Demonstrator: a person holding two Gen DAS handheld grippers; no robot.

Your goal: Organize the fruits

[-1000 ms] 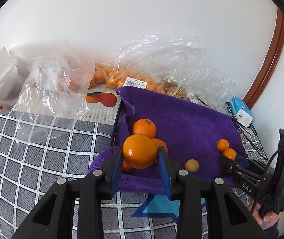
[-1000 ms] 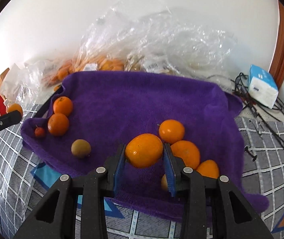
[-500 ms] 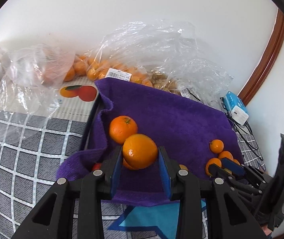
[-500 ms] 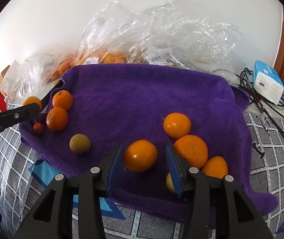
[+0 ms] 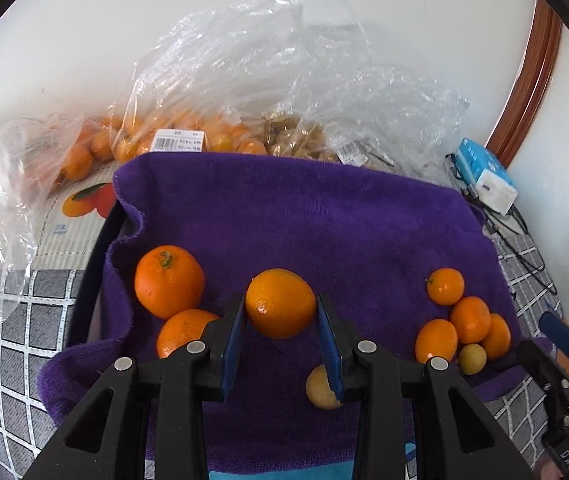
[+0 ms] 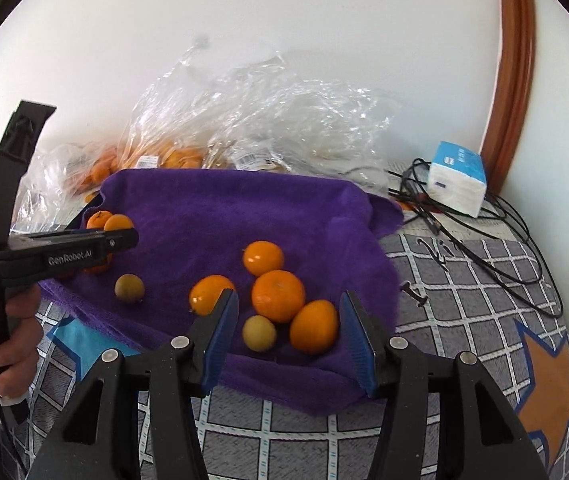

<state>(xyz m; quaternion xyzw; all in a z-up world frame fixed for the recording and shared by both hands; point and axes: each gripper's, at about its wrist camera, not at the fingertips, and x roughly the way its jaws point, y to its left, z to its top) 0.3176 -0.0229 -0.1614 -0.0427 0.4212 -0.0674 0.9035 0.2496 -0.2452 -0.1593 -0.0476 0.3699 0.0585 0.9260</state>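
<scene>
A purple towel (image 5: 304,208) carries the fruit. My left gripper (image 5: 280,320) is shut on a large orange (image 5: 280,303) held above the towel's front. Two more oranges (image 5: 169,282) lie to its left, and a small yellowish fruit (image 5: 322,390) sits under the right finger. In the right wrist view my right gripper (image 6: 288,332) hovers over the towel's near edge, its jaws opening and pressing on nothing. Beneath it lie a small yellow fruit (image 6: 259,333) and a cluster of oranges (image 6: 278,296). One orange (image 6: 210,294) rests just left of the left finger.
Clear plastic bags (image 5: 204,136) with several oranges are heaped against the wall behind the towel. A blue-and-white tissue pack (image 6: 458,178) and black cables (image 6: 484,232) lie at the right. A grey checked cloth (image 6: 464,300) covers the surface. A hand (image 6: 16,320) grips the left tool.
The right jaws spread and let go of the orange, which now lies on the towel; the gripper drew back. The left gripper carried its orange rightward over the towel.
</scene>
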